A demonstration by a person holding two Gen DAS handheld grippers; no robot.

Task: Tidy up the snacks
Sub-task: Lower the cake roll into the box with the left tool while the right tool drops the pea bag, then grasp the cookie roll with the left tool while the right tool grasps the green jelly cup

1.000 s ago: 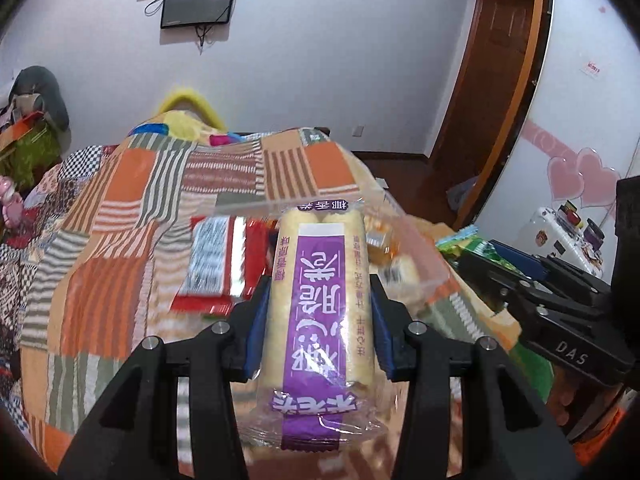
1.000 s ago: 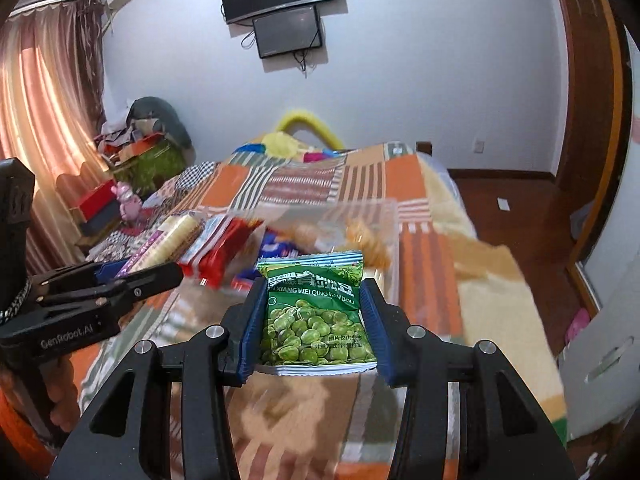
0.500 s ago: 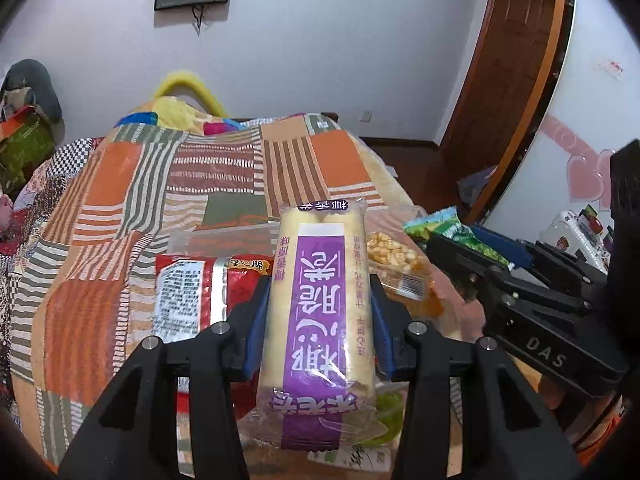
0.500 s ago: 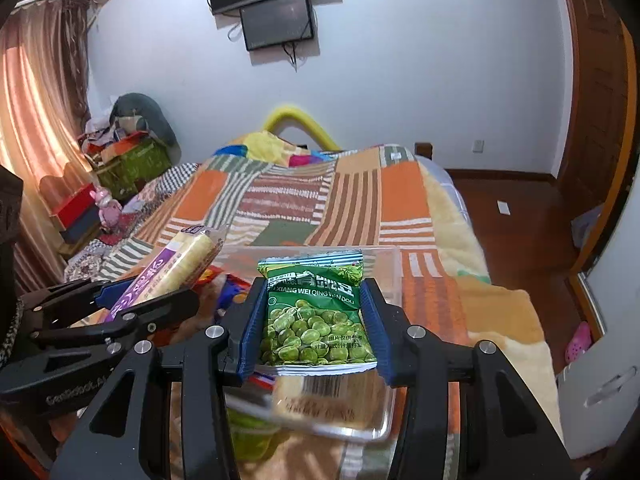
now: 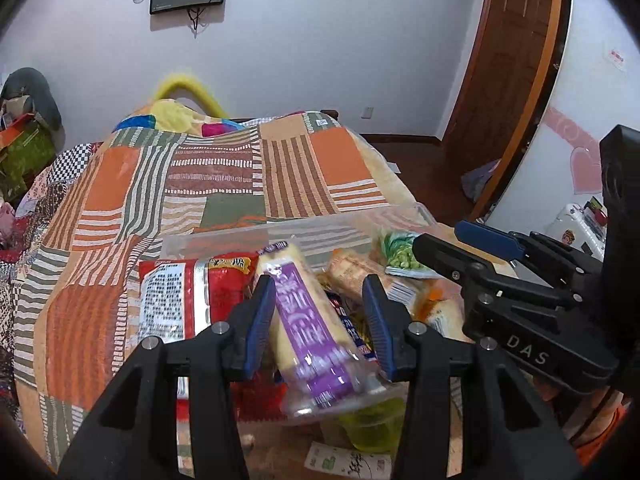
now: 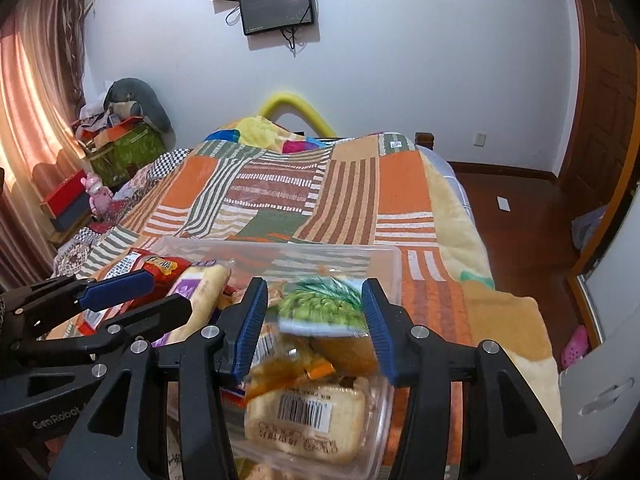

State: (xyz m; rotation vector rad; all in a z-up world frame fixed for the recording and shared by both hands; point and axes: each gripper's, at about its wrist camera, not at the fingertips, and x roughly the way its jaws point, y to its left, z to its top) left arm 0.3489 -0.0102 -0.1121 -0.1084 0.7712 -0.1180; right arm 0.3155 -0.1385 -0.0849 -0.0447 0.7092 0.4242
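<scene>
A clear plastic bin (image 5: pixel 224 238) (image 6: pixel 384 254) on the bed holds several snacks. My left gripper (image 5: pixel 318 322) is open over it; the purple-labelled yellow pack (image 5: pixel 310 328) lies tilted and blurred between the jaws, touching neither pad clearly. It also shows in the right wrist view (image 6: pixel 196 298). My right gripper (image 6: pixel 314 326) is open; the green pea bag (image 6: pixel 320 304) is blurred between its spread jaws, above other snacks. The pea bag shows in the left wrist view (image 5: pixel 400 254). A red packet (image 5: pixel 188 300) lies at the bin's left.
A barcode-labelled bread pack (image 6: pixel 308 420) and orange snack packs (image 6: pixel 304 360) fill the bin's near end. The patchwork quilt (image 6: pixel 304 196) covers the bed beyond. A wooden door (image 5: pixel 508 80) and floor lie right. Boxes and clutter (image 6: pixel 120 144) stand at the left.
Both grippers moved down over the bin and opened. The purple pack and the pea bag left the pads and are dropping, tilted and blurred, onto the snacks.
</scene>
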